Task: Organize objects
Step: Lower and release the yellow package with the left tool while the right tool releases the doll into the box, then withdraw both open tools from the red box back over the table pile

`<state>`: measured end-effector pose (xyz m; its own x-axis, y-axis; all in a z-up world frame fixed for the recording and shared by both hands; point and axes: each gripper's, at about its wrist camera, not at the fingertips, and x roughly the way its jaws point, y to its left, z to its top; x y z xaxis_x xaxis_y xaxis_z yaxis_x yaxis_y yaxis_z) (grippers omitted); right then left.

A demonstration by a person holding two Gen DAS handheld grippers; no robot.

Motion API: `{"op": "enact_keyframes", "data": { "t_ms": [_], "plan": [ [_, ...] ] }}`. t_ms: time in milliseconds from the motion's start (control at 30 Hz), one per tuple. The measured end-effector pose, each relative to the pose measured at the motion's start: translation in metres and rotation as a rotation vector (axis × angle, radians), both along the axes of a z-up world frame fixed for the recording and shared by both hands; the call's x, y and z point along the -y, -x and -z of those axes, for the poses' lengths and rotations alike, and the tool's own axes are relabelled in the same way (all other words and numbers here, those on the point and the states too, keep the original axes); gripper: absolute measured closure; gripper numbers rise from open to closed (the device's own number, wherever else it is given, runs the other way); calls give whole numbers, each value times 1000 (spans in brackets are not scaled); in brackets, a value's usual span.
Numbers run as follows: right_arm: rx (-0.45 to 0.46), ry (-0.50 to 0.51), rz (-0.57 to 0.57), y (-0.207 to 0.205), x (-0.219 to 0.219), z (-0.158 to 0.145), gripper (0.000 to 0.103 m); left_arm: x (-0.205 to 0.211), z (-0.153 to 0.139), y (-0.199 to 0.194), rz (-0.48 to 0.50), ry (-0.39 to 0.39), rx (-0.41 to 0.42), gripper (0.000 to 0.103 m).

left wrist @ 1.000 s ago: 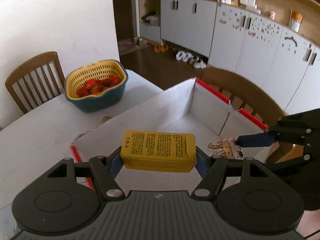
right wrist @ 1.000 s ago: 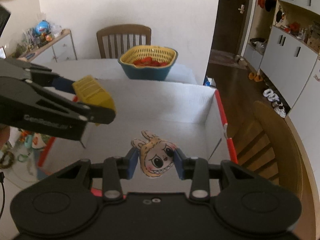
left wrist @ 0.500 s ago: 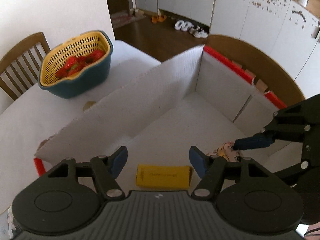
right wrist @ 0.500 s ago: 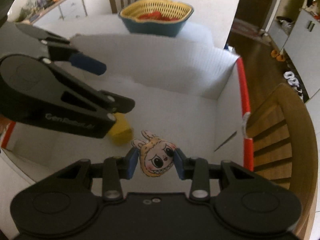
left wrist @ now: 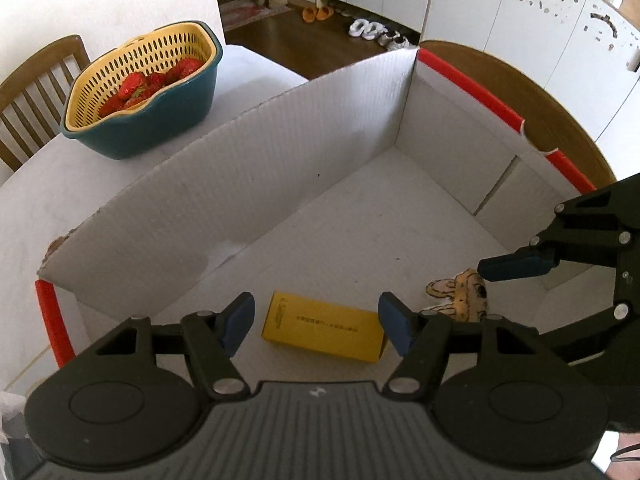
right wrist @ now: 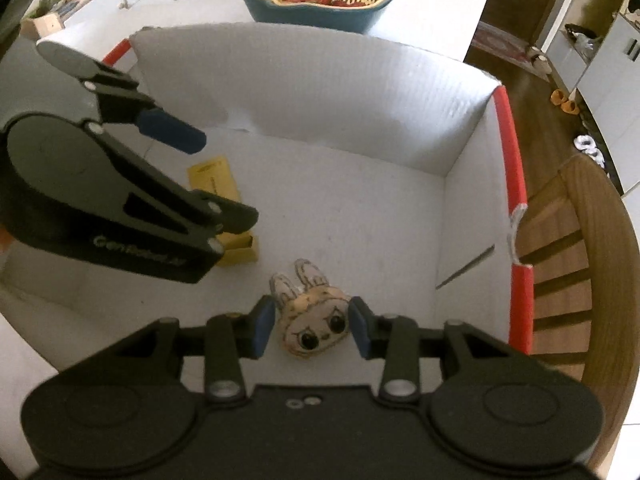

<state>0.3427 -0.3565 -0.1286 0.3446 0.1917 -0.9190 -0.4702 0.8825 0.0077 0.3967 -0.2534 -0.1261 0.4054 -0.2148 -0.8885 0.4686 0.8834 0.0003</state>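
While both grippers hang inside the white cardboard box (left wrist: 280, 184), the step in hand is judged to be the setting-down of two things on its floor. The yellow carton (left wrist: 324, 332) is seen lying flat at the lower middle of the left wrist view, between the pads of the left gripper (left wrist: 316, 326) but touched by neither; those jaws stand well apart. In the right wrist view the toy rabbit head (right wrist: 310, 326) is seen at the lower middle, resting on the box floor between the pads of the right gripper (right wrist: 310, 328). The jaws of this gripper have just been opening, and small gaps can be made out on both sides of the toy, so it is taken as let go. A basket of strawberries (left wrist: 144, 88) is seen on the table at the upper left, outside the box. For the next move, both grippers would need to be lifted straight up, so that neither thing is knocked, before anything further is fetched.
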Motion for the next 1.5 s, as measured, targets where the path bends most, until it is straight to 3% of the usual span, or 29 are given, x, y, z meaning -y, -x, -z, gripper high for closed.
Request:
{"op": "enact_keyframes", "data": {
  "t_ms": [767, 867, 1500],
  "plan": [
    [166, -122, 99, 57, 9, -69, 57, -43, -72, 64, -14, 138, 155, 34],
    [188, -134, 109, 65, 6, -77, 54, -55, -82, 74, -23, 156, 189, 30],
    [276, -268, 134, 124, -64, -111, 14, -157, -114, 147, -60, 251, 285, 19]
  ]
}}
